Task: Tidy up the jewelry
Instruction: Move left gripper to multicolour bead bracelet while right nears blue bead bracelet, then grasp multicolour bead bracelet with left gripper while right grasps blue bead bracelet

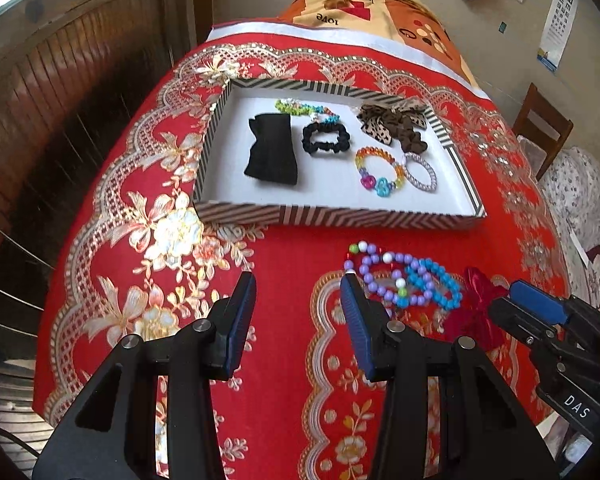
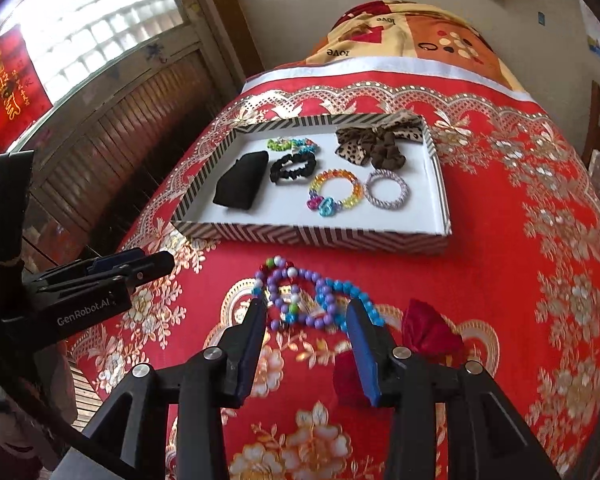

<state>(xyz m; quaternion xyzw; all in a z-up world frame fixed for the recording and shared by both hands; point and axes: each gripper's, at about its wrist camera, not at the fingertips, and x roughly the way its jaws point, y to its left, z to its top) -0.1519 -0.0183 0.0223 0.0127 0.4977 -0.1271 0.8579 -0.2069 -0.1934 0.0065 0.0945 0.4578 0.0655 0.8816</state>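
Beaded bracelets (image 2: 312, 300) lie tangled on the red-clothed counter (image 2: 500, 280) just short of the striped tray (image 2: 312, 236), directly ahead of the right gripper (image 2: 306, 316), jaws spread and empty, while the left gripper (image 1: 298, 292), likewise spread, hovers off to their left.

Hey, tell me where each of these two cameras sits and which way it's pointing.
Left wrist: on the left gripper, angled down over the red tablecloth toward the striped tray; its own open fingers show, the right gripper at lower right.
Right wrist: on the right gripper, same downward angle, fingers open above the bead bracelets; the left gripper at left.
Shared: tray, bracelets, red bow, tablecloth.
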